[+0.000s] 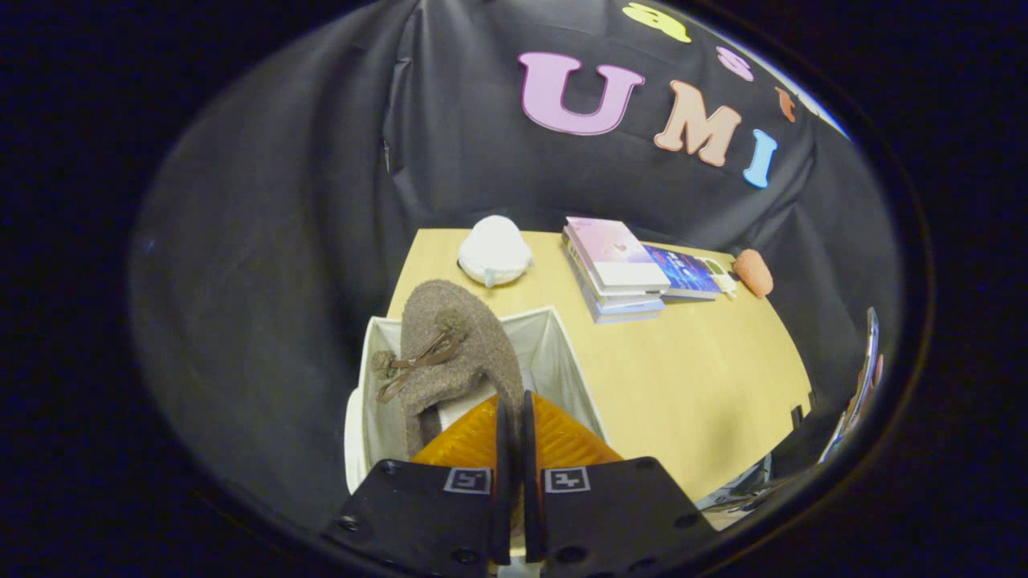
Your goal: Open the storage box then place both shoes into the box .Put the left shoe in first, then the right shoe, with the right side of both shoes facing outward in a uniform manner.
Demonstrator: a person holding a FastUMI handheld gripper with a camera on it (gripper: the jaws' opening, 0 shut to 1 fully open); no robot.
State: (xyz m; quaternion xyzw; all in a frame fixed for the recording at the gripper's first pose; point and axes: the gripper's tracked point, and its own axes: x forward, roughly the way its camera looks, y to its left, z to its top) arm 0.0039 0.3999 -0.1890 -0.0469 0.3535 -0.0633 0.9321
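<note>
The tool (512,417) pinches the heel edge of a brown fuzzy slipper (450,353), both fingers nearly closed on it, holding it over the open white storage box (562,353) on the desk (691,377).

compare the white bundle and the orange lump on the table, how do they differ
The white bundle is pale and looks larger; the orange lump is orange and looks smaller. The white bundle lies just beyond the open box, which holds the brown shoe pinched by the hand-held gripper; the orange lump lies past the books. Both are soft-looking, rounded, near the table's far edge.
</note>
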